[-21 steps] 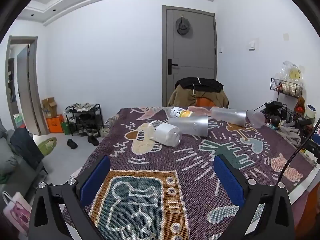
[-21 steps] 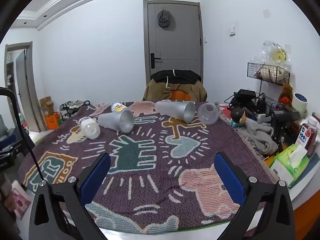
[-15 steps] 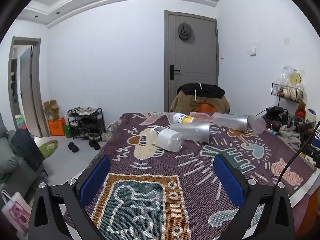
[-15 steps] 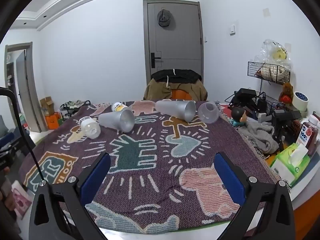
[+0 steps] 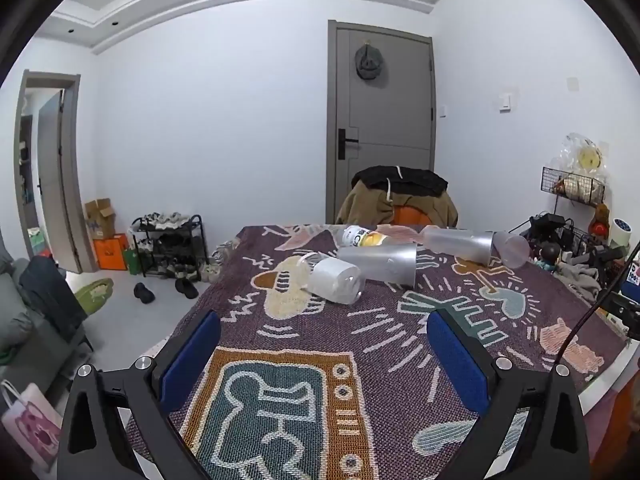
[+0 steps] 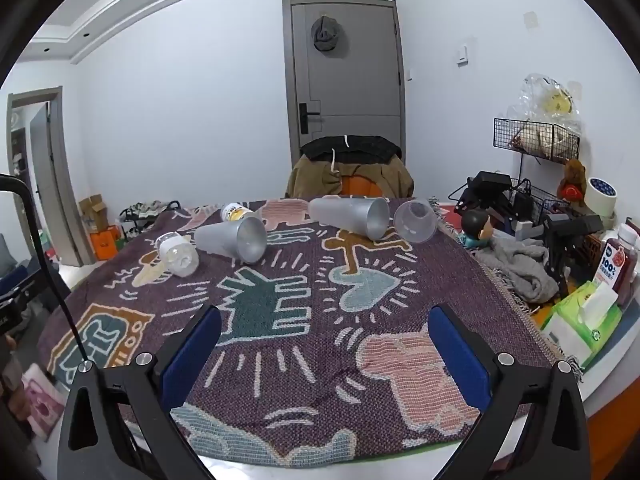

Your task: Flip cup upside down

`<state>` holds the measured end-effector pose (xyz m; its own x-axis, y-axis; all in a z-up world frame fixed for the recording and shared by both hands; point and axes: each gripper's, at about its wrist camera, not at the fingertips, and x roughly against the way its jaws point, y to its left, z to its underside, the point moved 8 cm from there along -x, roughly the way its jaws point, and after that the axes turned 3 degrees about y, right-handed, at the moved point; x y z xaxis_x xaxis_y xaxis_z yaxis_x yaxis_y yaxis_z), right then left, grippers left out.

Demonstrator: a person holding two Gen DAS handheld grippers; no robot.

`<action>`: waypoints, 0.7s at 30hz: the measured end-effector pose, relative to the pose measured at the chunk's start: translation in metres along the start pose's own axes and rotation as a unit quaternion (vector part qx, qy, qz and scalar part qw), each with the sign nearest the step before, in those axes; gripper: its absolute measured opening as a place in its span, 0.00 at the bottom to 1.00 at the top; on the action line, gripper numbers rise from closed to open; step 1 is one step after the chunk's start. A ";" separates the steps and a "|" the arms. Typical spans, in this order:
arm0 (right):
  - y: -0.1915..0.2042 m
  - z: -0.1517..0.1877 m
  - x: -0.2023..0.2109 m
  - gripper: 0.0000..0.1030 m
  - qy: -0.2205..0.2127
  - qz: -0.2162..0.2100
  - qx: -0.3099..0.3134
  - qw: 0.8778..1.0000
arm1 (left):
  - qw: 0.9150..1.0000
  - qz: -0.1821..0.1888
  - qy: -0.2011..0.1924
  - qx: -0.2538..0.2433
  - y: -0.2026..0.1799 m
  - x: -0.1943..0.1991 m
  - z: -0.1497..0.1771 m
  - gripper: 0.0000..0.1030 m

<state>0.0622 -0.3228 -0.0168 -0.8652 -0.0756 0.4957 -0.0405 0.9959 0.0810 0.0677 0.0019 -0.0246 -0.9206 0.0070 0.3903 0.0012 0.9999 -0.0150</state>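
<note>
Both grippers hover level over the near edge of the patterned cloth (image 6: 280, 344), pointing across the table. The left gripper (image 5: 324, 334) and right gripper (image 6: 325, 330) are spread wide, holding nothing. Far ahead, one frosted cup (image 6: 234, 237) lies on its side, mouth toward the right gripper, long axis roughly horizontal, beside a second cup (image 6: 350, 216).

red juice bottle (image 6: 616, 258) label reads "100%".

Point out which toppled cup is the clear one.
The short clear cup at the far right, next to a frosted cup. The other frosted cup is also tall and opaque.
</note>
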 end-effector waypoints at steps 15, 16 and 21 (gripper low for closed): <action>0.003 0.001 0.000 1.00 -0.002 -0.006 0.014 1.000 | 1.000 0.010 -0.007 -0.012 -0.007 0.003 -0.003 1.00; 0.003 0.001 0.000 1.00 -0.002 -0.006 0.014 1.000 | 1.000 0.009 -0.007 -0.012 -0.007 0.003 -0.004 1.00; 0.004 0.002 -0.001 1.00 -0.001 -0.005 0.014 1.000 | 1.000 0.009 -0.003 -0.011 -0.009 -0.001 -0.004 1.00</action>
<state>0.0619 -0.3189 -0.0185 -0.8653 -0.0853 0.4939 -0.0634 0.9961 0.0608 0.0703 -0.0073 -0.0216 -0.9226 0.0252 0.3849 0.0268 0.9996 -0.0012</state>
